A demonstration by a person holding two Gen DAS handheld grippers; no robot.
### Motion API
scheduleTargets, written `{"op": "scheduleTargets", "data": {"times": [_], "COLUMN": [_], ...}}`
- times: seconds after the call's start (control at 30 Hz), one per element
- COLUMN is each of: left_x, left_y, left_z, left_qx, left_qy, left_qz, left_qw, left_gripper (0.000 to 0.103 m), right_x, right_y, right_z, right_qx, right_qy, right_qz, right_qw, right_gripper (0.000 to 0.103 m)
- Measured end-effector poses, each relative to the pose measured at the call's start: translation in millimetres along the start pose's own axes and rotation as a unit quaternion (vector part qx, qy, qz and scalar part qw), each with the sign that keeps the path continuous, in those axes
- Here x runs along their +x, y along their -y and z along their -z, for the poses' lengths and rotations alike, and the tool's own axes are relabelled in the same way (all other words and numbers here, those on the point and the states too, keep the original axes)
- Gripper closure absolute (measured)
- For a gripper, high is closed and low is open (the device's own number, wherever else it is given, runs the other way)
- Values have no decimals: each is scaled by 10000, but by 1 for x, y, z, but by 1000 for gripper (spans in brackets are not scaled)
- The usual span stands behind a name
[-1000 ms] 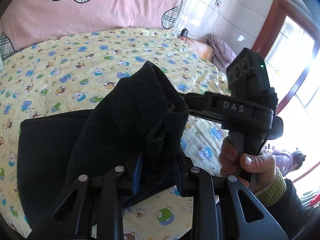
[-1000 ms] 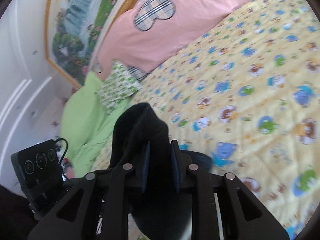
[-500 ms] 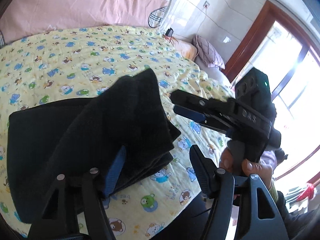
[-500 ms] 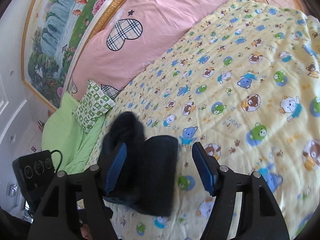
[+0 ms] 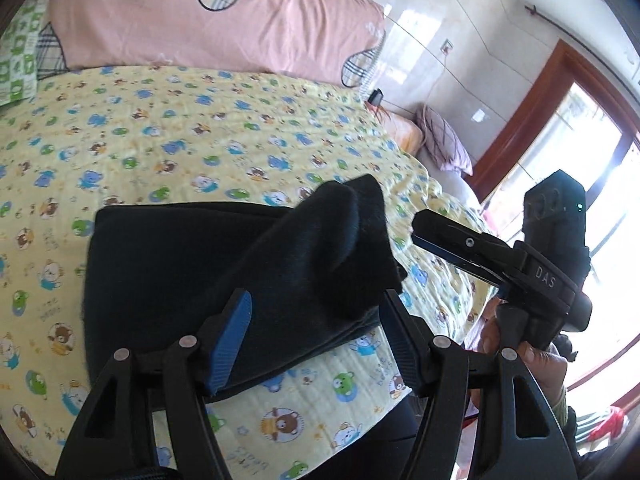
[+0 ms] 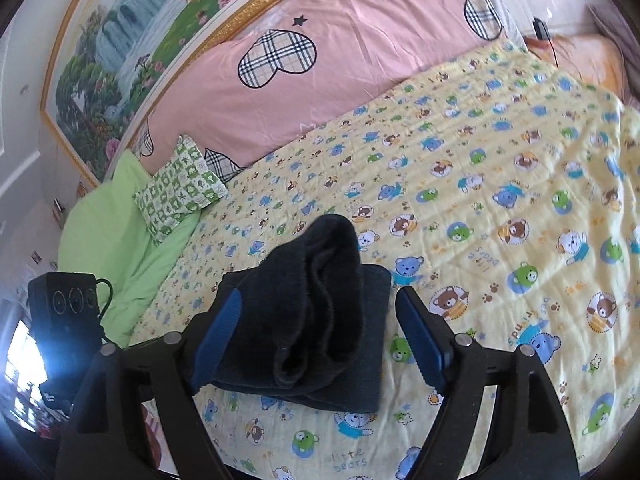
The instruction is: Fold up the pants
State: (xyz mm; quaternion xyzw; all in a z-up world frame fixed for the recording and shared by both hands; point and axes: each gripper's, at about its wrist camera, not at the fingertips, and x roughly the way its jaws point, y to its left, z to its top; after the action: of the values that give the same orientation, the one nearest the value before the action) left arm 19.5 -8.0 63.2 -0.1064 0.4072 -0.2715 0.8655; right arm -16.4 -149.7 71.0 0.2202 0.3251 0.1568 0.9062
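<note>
Right in front of both tongs lay the pants (image 5: 168,280), black and soft and fuzzy, folded into a flat square with one thick end flopped back on top in a puffy hump. That hump sat just past the tips of the left tongs (image 5: 316,334), a bit toward their right side. The left tongs were wide open, blue pads (image 5: 230,336) far apart, and held nothing; the folded cloth showed in the gap between them, but I could not tell if the pads touched it. The right tongs (image 6: 320,334) were wide open too and held nothing, and the rolled-up hump of the pants lay between their two blue pads without being pinched. From the left tongs, the right tongs (image 5: 464,246) showed off to the right, beside the edge of the pants, with a hand (image 5: 536,364) gripping the handle. Under the pants was a yellow quilt (image 6: 500,208), thin and a little wrinkly, with small bears and frogs printed on it. Far ahead of the tongs was a big pink pillow (image 6: 360,60) with checked hearts. Left of the right tongs sat a small green checked pillow (image 6: 180,188) on a lime green sheet (image 6: 116,232), and a framed picture (image 6: 132,32) of trees and water hung above. Off to the right of the left tongs stood a brown wooden door frame (image 5: 532,112), bright with daylight.
</note>
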Motion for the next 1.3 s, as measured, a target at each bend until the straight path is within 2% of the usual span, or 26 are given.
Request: {"op": "scheduleTargets", "data": {"times": [0.2,0.47,0.6,0.73,1.3], "left_x": [-16,-33,-40,-41,-14], "left_y": [-15,-49,-69,-83,-95], "left_z": [0,2,2,1,-4], "left_qx": [-173,-545,-788,-894,-974], "left_qy": [183,338,405,389,41], "left_qz": [-190,-698,-871,-1087,-1177], "left_qw": [9995,9955,9923,9893,9883], "left_gripper": [36,36,36,36,33], "right_x": [-3,1,12,19,35], "right_y": [-18,-35,-41,-38,-31], "right_z": [-2,-2,-2,-2,5], "right_qx": [-267,-414,-449,-351,-282], "right_qy": [64,147,66,-50,-376], "right_qz": [208,549,958,1060,1249], "right_qw": [9994,9975,9944,9937,9911], "right_gripper": [23,22,22,22,22]}}
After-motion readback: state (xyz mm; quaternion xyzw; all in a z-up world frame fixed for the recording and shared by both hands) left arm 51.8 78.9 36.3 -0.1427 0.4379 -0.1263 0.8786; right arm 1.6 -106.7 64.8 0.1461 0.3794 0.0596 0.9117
